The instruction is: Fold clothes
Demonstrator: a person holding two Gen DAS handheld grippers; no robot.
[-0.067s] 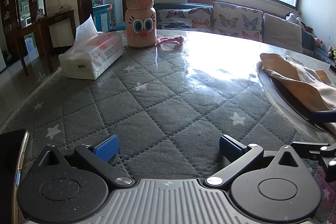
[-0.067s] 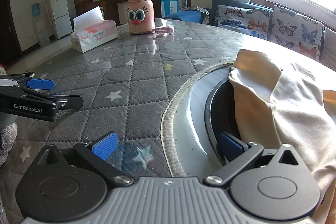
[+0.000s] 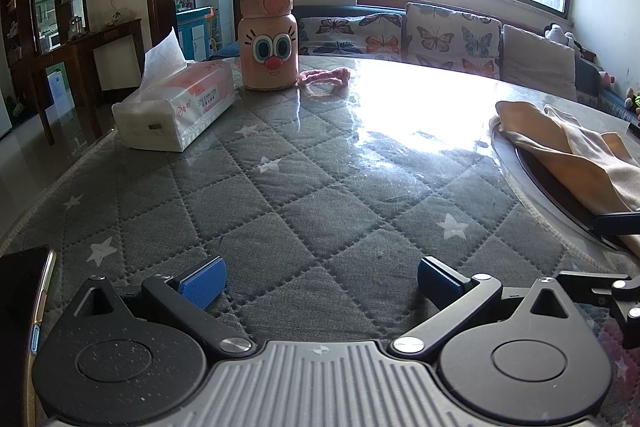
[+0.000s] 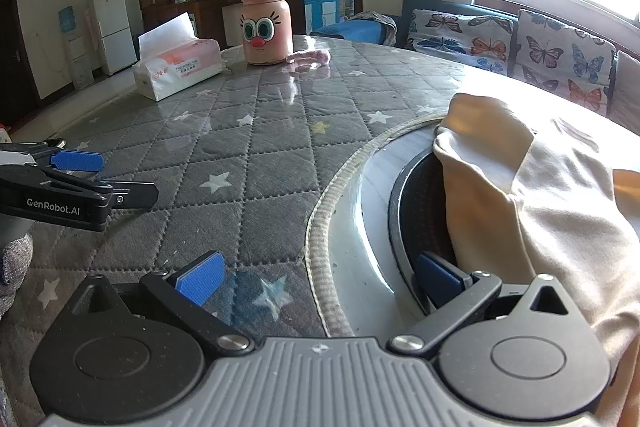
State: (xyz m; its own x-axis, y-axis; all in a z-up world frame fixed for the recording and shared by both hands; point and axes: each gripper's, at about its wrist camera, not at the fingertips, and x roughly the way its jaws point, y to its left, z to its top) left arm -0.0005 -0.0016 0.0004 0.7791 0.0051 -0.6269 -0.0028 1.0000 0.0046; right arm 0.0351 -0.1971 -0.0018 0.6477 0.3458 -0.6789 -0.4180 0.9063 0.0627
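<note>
Holding both the left gripper (image 3: 320, 281) and right gripper (image 4: 318, 281) wide open and empty, we see the cream garment (image 4: 532, 195) beside them lying rumpled, unfolded.

Two low views across table (image 3: 320, 187)

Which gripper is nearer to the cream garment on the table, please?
Right. The right gripper is open with one finger beside the garment; the left gripper is open over the quilted mat, well off to its side.
</note>
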